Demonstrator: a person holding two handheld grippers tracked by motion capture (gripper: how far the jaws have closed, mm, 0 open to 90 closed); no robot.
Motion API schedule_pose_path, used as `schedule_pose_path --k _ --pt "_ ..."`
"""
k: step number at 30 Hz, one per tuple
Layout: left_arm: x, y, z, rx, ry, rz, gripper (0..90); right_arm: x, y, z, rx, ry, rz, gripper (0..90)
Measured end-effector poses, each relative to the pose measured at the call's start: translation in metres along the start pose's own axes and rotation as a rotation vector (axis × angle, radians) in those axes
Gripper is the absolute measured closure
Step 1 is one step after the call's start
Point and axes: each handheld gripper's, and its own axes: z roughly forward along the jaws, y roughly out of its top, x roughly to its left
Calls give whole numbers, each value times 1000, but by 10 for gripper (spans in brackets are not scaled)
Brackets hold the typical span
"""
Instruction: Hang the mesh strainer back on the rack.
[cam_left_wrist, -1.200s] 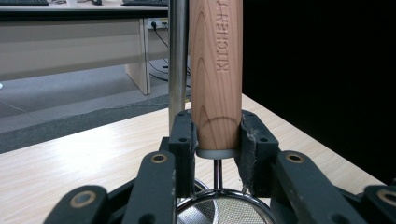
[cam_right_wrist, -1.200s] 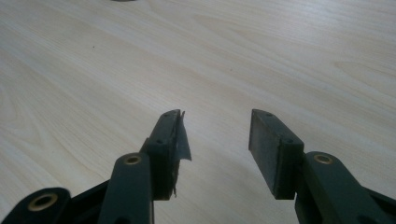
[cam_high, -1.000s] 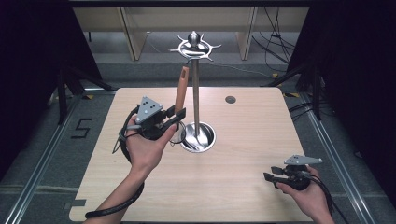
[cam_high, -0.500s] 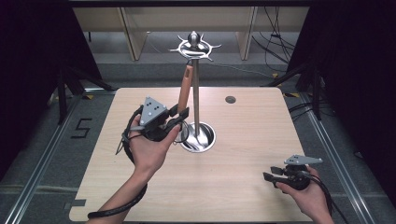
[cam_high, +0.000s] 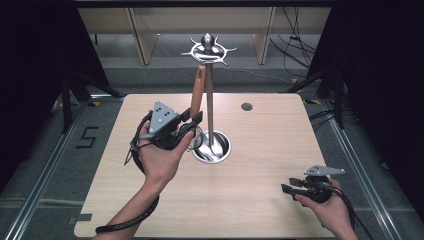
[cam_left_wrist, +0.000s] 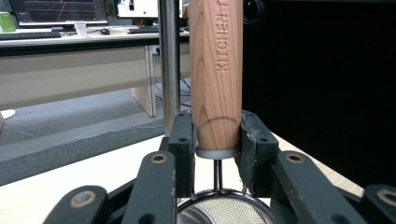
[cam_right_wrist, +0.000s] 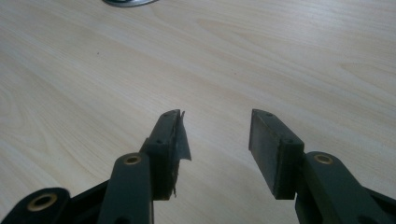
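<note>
A utensil with a wooden handle stands upright, and my left gripper is shut on the handle's lower end. In the left gripper view both pads clamp the handle just above its metal collar, with a mesh strainer bowl hanging below. Just right of it rises the stand's metal pole, with a ring of hooks on top and a round steel base. The handle's top sits a little below the hooks. My right gripper rests open near the table's front right, with nothing between its fingers.
The wooden table has a small dark round spot at the back right. Dark curtains flank both sides. Cables lie on the floor behind the table.
My left gripper has shifted slightly right and up with the utensil, bringing the handle closer to the pole. The right gripper has stayed still.
</note>
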Motion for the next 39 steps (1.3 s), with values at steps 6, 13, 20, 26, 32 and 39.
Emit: schedule_pose_path --k 6,13,20,26,32,39 --pt "3 3 0 -8 9 -9 690 -2 0 0 -2 -3 -5 546" --pt "5 7 2 -19 20 -8 689 -2 0 0 2 -4 -2 546" --pt "4 7 9 -22 29 -10 689 -1 0 0 0 -14 -1 546" --pt "3 7 12 -30 40 -8 689 -2 0 0 4 -1 4 546" --pt "4 7 18 -24 47 -29 689 -2 0 0 0 -2 -6 546" --pt "4 6 27 -24 55 -38 688 -2 0 -1 -4 -15 2 546"
